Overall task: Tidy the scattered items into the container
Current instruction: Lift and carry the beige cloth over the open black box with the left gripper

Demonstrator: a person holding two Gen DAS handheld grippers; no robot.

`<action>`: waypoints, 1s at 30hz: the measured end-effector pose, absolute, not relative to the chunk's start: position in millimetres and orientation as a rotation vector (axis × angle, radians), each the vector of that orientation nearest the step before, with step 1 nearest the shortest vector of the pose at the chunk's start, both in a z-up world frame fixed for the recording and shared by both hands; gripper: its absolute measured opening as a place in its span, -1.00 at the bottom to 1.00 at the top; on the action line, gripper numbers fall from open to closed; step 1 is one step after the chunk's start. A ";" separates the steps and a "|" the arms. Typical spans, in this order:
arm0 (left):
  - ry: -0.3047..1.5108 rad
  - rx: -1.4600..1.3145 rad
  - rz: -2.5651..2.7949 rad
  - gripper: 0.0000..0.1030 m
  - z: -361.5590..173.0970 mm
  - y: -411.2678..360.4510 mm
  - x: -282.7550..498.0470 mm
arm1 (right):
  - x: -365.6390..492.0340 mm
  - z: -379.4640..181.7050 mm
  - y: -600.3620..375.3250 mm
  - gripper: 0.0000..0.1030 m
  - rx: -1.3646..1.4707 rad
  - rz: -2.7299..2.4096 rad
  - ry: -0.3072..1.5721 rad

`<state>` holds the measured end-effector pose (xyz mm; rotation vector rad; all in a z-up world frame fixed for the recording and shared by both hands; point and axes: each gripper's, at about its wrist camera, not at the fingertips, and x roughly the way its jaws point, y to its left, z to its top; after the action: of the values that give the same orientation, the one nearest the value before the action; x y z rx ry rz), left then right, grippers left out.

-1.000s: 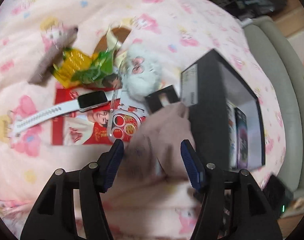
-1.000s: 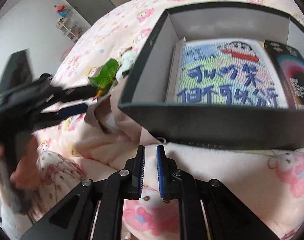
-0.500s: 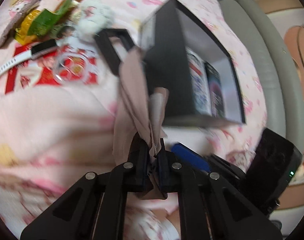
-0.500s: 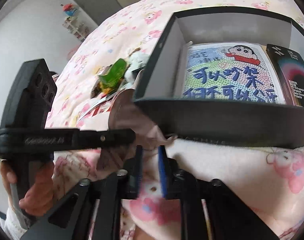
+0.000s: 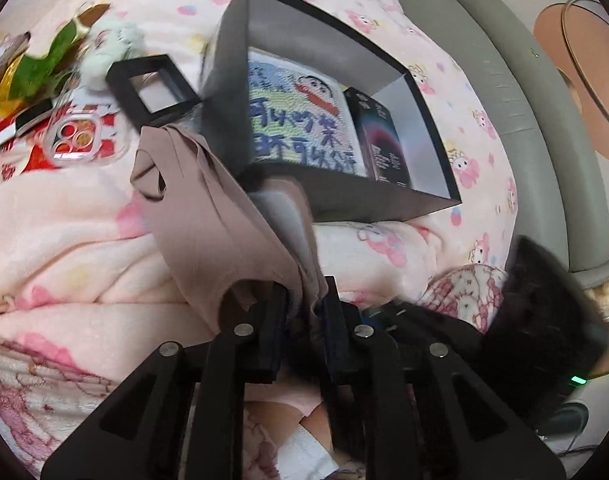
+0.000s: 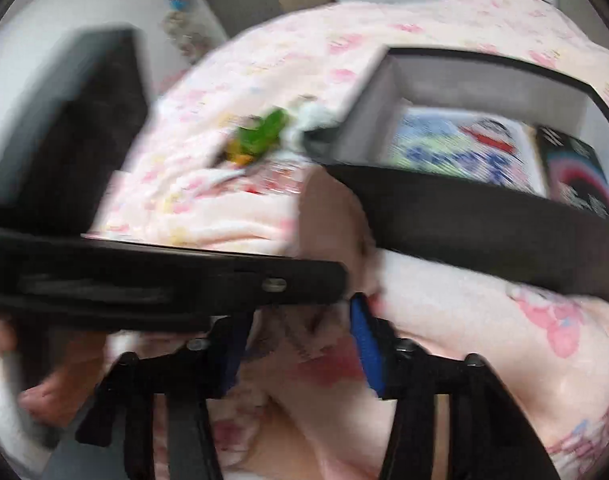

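The left gripper (image 5: 304, 304) is clamped on the near end of a dusty-pink fabric garment (image 5: 208, 208), which trails up to the near left corner of the open black cardboard box (image 5: 368, 196) on the pink cartoon-print blanket (image 5: 64, 216). The right gripper (image 6: 300, 336) has its jaws apart, empty, over that blanket. Beyond the garment, left of the box, lie a small black square frame (image 5: 152, 84), a clear phone case (image 5: 80, 140), a white plush toy (image 5: 108, 48) and a green snack wrapper (image 5: 40, 64).
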<state>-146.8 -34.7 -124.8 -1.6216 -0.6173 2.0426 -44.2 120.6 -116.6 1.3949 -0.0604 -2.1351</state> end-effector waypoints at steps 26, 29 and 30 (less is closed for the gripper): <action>-0.539 -1.829 2.155 -0.64 -187.2 -58.5 -190.0 | -68.3 -123.0 204.3 -0.69 1.522 -2.371 -0.281; -0.688 -1.808 2.142 -0.64 -188.1 -76.4 -188.8 | -64.8 -117.3 204.4 -0.69 1.496 -2.392 -0.272; -0.735 -1.788 2.122 -0.62 -187.9 -80.4 -188.1 | -63.7 -116.5 207.9 -0.69 1.490 -2.396 -0.277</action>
<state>-188.1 -80.4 -187.9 -1.7878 -0.7346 2.1219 -63.7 207.9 -116.5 1.4901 -0.2775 -2.3960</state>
